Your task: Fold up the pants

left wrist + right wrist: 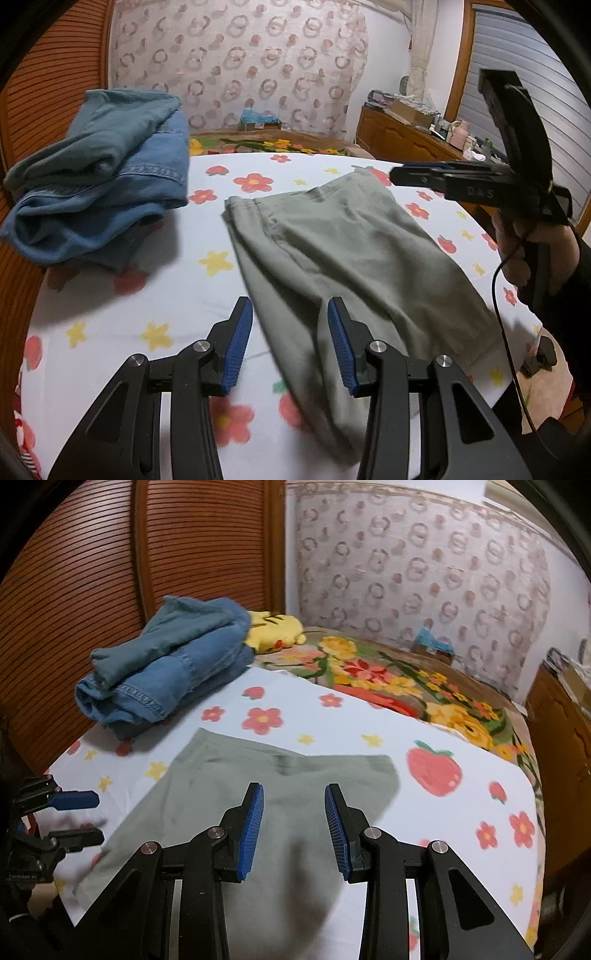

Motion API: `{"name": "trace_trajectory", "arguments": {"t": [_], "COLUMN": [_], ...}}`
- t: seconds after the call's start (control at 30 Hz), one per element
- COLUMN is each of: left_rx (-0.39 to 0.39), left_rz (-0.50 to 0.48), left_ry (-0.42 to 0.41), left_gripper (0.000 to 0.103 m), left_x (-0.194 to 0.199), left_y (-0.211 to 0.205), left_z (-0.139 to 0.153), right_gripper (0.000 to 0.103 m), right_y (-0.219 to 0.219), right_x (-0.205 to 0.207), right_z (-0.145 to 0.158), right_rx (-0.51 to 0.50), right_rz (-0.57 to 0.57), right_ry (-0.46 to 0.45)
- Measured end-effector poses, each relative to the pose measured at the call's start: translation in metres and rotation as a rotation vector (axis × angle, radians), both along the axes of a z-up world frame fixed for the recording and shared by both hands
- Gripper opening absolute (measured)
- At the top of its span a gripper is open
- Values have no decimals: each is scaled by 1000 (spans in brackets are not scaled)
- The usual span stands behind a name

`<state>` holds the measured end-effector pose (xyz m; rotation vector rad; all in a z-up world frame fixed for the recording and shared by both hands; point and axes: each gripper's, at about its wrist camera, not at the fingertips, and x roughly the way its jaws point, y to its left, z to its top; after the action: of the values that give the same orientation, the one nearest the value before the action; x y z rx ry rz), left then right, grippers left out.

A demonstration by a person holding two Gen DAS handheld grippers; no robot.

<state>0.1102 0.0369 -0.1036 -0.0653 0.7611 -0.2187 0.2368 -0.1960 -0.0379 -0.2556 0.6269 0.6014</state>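
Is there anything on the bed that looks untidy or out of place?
Nothing is spilled or damaged. The grey-green folded pants lie flat but at a slant on the white flower-print sheet. The blue denim clothes by the wooden slatted wall are piled loosely, not neatly folded.

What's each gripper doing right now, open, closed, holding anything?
Left gripper: open, empty, hovering over the green pants.
Right gripper: open, empty, also above the pants.
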Motion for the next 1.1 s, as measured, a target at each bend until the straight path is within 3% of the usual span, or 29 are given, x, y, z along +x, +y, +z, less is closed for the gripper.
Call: {"name": "trace_trajectory", "arguments": {"t": [0.47, 0.6, 0.73, 1.1], "left_rx": [-15, -8, -11, -8], "left_rz": [-60, -69, -72, -4], "left_ry": [65, 76, 73, 44], "left_gripper": [39, 27, 7, 3], "left_x": [17, 16, 15, 1], "left_y": [-15, -19, -19, 7], "left_z": [-14, -18, -16, -5], "right_gripper": [36, 36, 36, 36], "right_y": [-2, -12, -19, -24], "right_x": [17, 11, 6, 7], "right_z": [-30, -32, -40, -36], "right_rx": [-22, -8, -12, -12], "right_rz": [-60, -62, -60, -62], "right_ry": [92, 104, 111, 107]}}
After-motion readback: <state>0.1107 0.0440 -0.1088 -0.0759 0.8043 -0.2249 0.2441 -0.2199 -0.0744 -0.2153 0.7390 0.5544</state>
